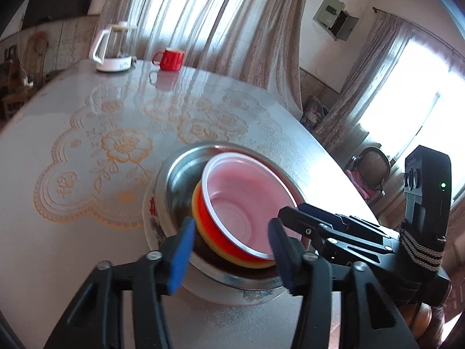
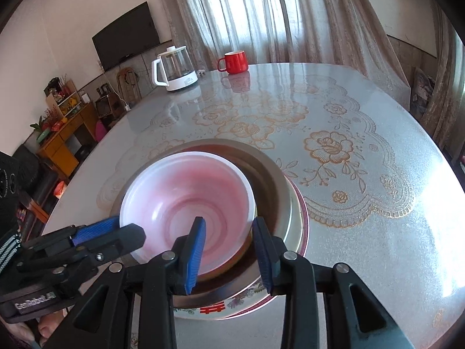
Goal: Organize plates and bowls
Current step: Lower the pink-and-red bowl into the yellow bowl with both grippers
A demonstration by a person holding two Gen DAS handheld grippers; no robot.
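Curtains hang behind the table (image 1: 72, 122); in the left wrist view a kettle (image 1: 112, 48) and red mug (image 1: 171, 59) stand far off, and the left gripper (image 1: 232, 240), jaws apart, straddles the red bowl (image 1: 238, 200) inside a steel basin (image 1: 180, 174) on a plate (image 1: 149, 218). In the right wrist view the right gripper (image 2: 229, 250) is open over the bowl's rim; the other gripper reads "GenRobot.AI".

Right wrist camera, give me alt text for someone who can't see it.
A red plastic bowl with a white-pink inside sits nested in a metal bowl on a patterned plate, with the open right hand-held gripper straddling the red bowl's near rim. The left hand-held gripper reaches in beside it. A kettle and a red mug stand across the table.
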